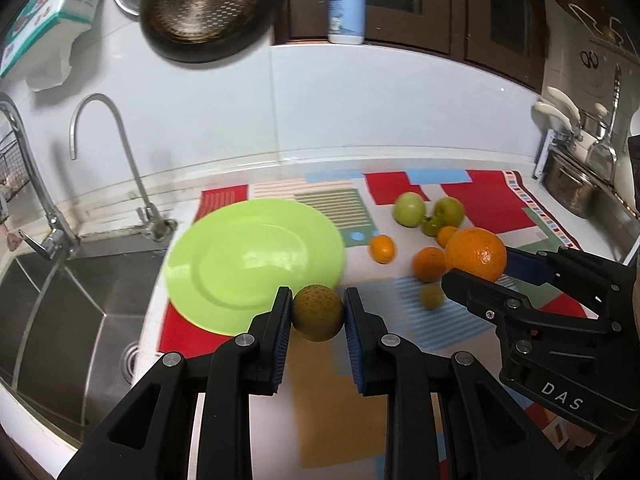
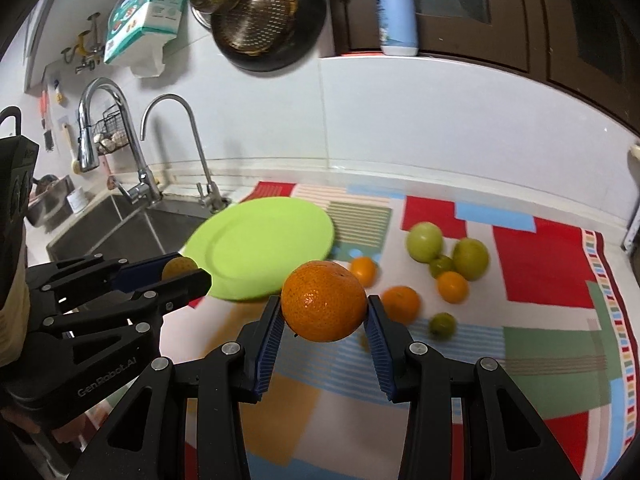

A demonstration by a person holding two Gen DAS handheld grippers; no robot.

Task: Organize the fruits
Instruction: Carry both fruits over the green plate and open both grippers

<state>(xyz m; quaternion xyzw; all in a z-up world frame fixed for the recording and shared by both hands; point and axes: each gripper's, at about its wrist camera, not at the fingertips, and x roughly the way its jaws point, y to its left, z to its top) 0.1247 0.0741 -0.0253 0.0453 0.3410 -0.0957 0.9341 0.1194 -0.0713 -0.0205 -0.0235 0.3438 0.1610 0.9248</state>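
Note:
My left gripper [image 1: 318, 312] is shut on a brownish-green speckled fruit [image 1: 318, 312], held above the mat just in front of the green plate [image 1: 240, 256]. My right gripper [image 2: 324, 312] is shut on a large orange [image 2: 323, 300], held above the mat right of the plate [image 2: 256, 248]. It also shows in the left wrist view [image 1: 476, 254]. On the mat lie two green apples [image 2: 425, 241], small oranges [image 2: 400, 304] and small green fruits [image 2: 442, 325]. The plate holds nothing.
A steel sink [image 1: 60, 312] with two taps [image 1: 132, 168] lies left of the mat. A pot [image 1: 568, 188] and utensils stand at the right. A pan and strainer [image 1: 200, 4] hang on the wall; a bottle [image 1: 346, 4] stands on the ledge.

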